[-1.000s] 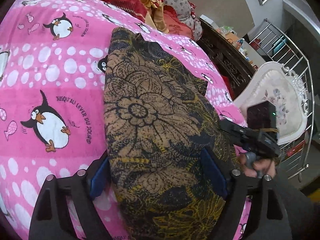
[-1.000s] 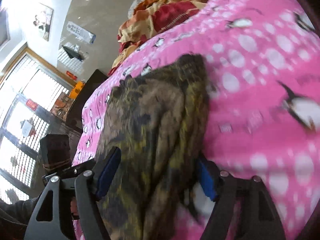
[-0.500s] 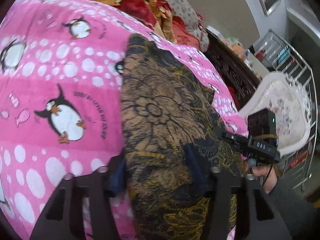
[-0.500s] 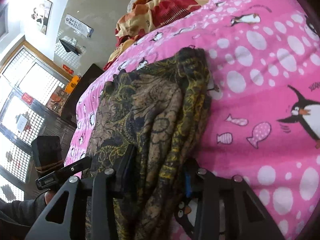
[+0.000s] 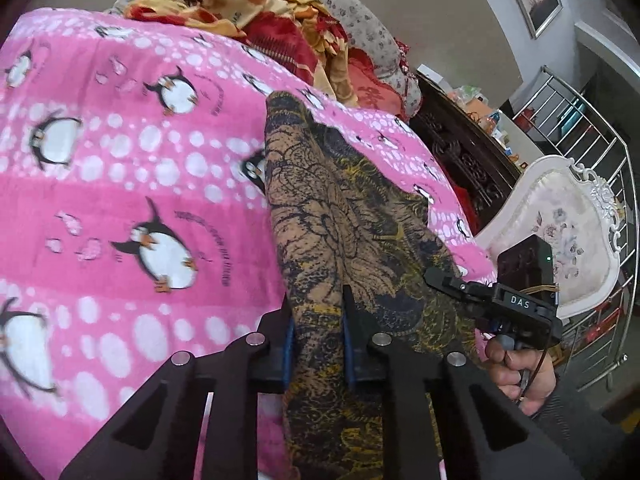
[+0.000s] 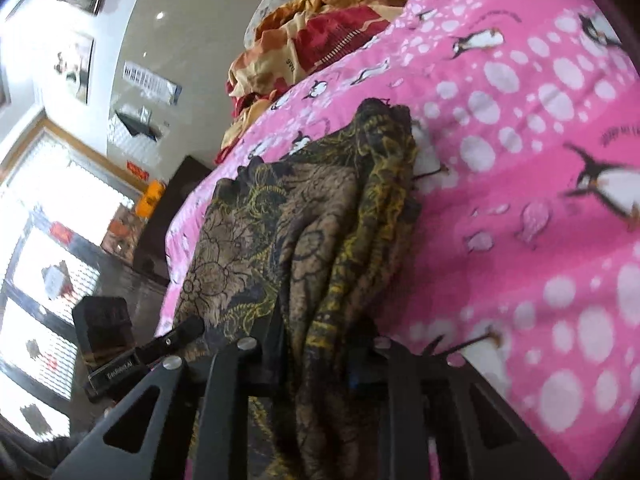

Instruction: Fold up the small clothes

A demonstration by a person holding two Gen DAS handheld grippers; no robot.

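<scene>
From the left wrist camera, the left gripper (image 5: pixel 318 332) is clenched on the near edge of the floral garment (image 5: pixel 344 216), its blue-lined black fingers (image 5: pixel 289 344) pinching a raised ridge of the cloth. The garment is a thin, soft fabric printed with brown, black and mustard flowers, lying in a long creased strip from the near edge toward the far side of the pink penguin blanket (image 5: pixel 120 184), a fuzzy fleece dotted with white spots. To the right, the right gripper (image 5: pixel 434 276) reaches onto the same cloth, held by a hand (image 5: pixel 516 368). Beyond lie a crumpled red and yellow quilt (image 5: pixel 256 8), dark carved wood furniture (image 5: pixel 460 148), a white padded chair (image 5: pixel 560 224) and a metal rail (image 5: pixel 592 128).

From the right wrist camera, the right gripper (image 6: pixel 316 356) has just been closing and grasps several bunched layers of the floral garment (image 6: pixel 288 216) at its near end; the folds stand up between its fingers (image 6: pixel 276 344). The cloth rests on the pink penguin blanket (image 6: pixel 520 160), near its left edge. The left gripper (image 6: pixel 192 326) touches the garment's left side. Far off sit the red and yellow quilt (image 6: pixel 320 20) and a bright barred window (image 6: pixel 44 216).
</scene>
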